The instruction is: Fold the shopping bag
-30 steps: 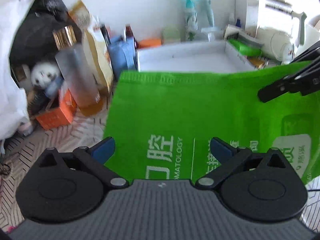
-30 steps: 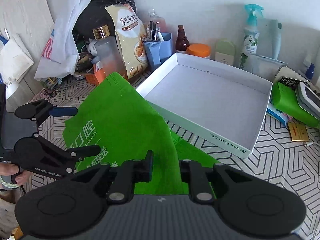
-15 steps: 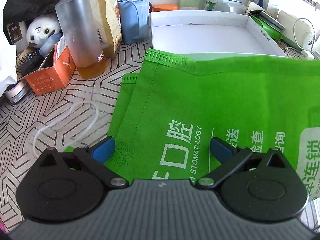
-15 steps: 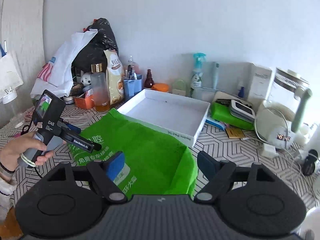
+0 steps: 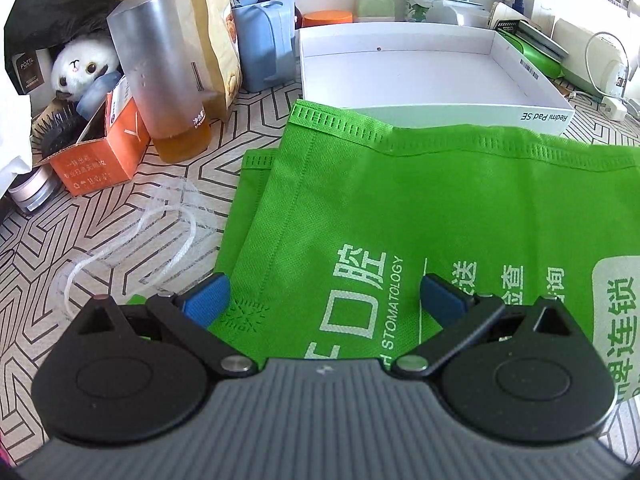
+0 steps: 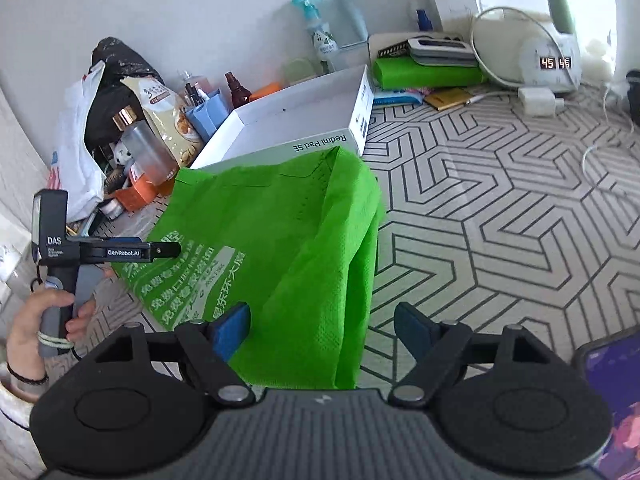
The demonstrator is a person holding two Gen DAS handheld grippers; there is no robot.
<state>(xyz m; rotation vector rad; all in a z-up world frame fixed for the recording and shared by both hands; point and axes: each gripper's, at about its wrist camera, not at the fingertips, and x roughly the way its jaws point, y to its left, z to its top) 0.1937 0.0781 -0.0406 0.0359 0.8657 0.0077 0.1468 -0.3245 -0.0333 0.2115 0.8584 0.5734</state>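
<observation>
The green non-woven shopping bag [image 5: 440, 208] with white print lies on the patterned table, one part folded over itself so two stitched edges show at the left. My left gripper [image 5: 324, 296] hovers over the printed panel, blue pads wide apart, open and pressing nothing. In the right wrist view the bag [image 6: 280, 220] has a raised, rumpled fold at its right side. My right gripper [image 6: 322, 320] stands over that fold. Its jaws are closing, with bag cloth between them, but the pads do not press it. A hand holds the left gripper [image 6: 172, 250] at the bag's left edge.
A white shallow box [image 5: 400, 28] sits just behind the bag. A frosted bottle [image 5: 160, 80], an orange carton [image 5: 96, 152] and bags crowd the back left. A white cord loop [image 5: 132, 240] lies left of the bag. A charger [image 6: 540, 100] and a dark screen [image 6: 612, 400] are at the right.
My right gripper let go of the bag's fold, opened, rolled and drew back to the right. The lifted cloth dropped onto the bag. The left gripper sank slightly, then held still.
</observation>
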